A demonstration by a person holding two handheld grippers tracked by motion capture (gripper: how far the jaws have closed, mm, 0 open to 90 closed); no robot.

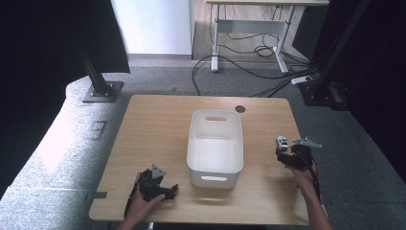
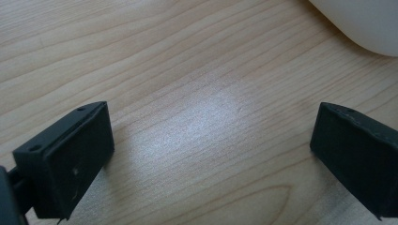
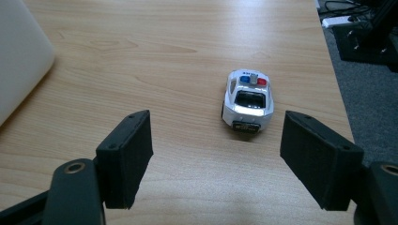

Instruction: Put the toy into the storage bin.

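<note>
A small white toy police car (image 3: 248, 102) with blue and red roof lights stands on the wooden table (image 1: 158, 129) near its right edge, also seen as the toy car (image 1: 282, 142) in the high view. My right gripper (image 3: 217, 150) is open just behind it, the car slightly ahead and nearer the right jaw, untouched. A white plastic bin (image 1: 215, 146) with handle slots stands mid-table, and it looks empty. My left gripper (image 1: 167, 190) rests low at the table's front left, and the left gripper (image 2: 211, 154) is open over bare wood.
The bin's rounded corner (image 2: 361, 23) shows at the upper right of the left gripper view and its side (image 3: 19, 61) at the left of the right gripper view. A dark round cap (image 1: 240, 109) sits in the tabletop at the back. Cables and a desk frame stand on the floor behind.
</note>
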